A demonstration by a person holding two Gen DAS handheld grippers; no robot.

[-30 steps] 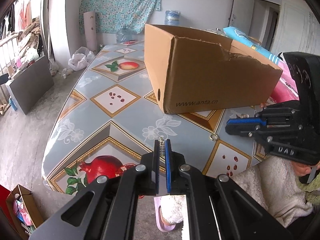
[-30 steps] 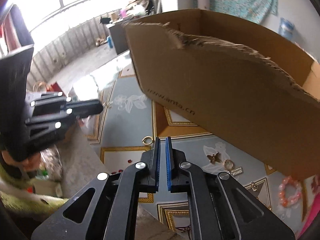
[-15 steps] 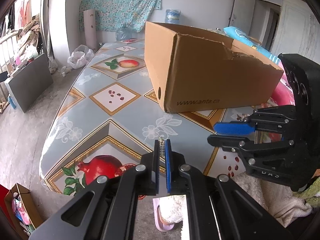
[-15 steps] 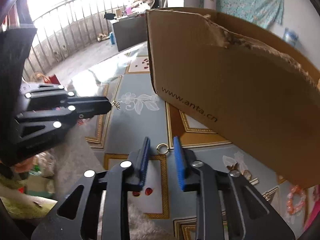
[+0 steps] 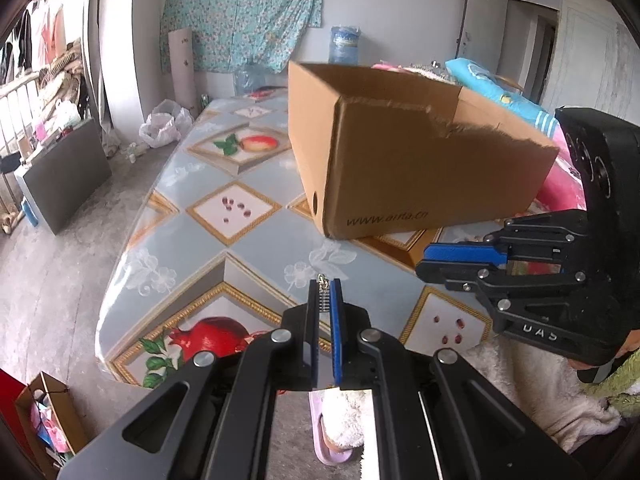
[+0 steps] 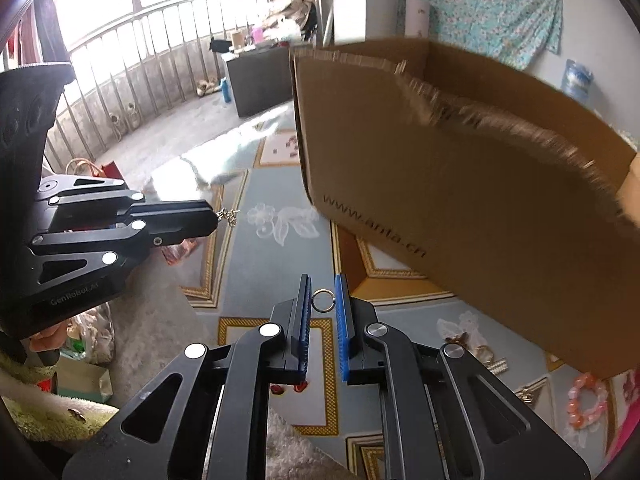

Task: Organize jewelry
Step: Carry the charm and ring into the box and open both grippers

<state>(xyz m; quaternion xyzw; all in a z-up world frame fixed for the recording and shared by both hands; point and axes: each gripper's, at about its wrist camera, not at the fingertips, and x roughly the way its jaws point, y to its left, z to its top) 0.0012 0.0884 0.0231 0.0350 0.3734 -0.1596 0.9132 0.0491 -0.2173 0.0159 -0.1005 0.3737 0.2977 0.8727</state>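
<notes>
My left gripper [image 5: 324, 292] is shut on a small silver earring [image 5: 322, 298]; its chain end sticks out past the tips, also in the right wrist view [image 6: 227, 215]. My right gripper [image 6: 322, 294] is open, its jaws on either side of a gold ring [image 6: 322, 301] lying on the table. It also shows in the left wrist view [image 5: 436, 258]. A brown cardboard box [image 5: 404, 176] stands open on the table behind both grippers. More jewelry lies by the box: a butterfly piece and rings [image 6: 470, 344] and a pink bead bracelet [image 6: 586, 400].
The table [image 5: 256, 248] has a blue fruit-patterned cloth; its near edge runs under both grippers. A fluffy white cloth [image 5: 532, 392] lies at the near right. Pink and blue bedding [image 5: 556, 184] sits behind the box. The floor drops away left.
My right gripper opened from shut and moved forward, so the gold ring now lies between its jaws. My left gripper kept its hold on the earring and hardly moved.
</notes>
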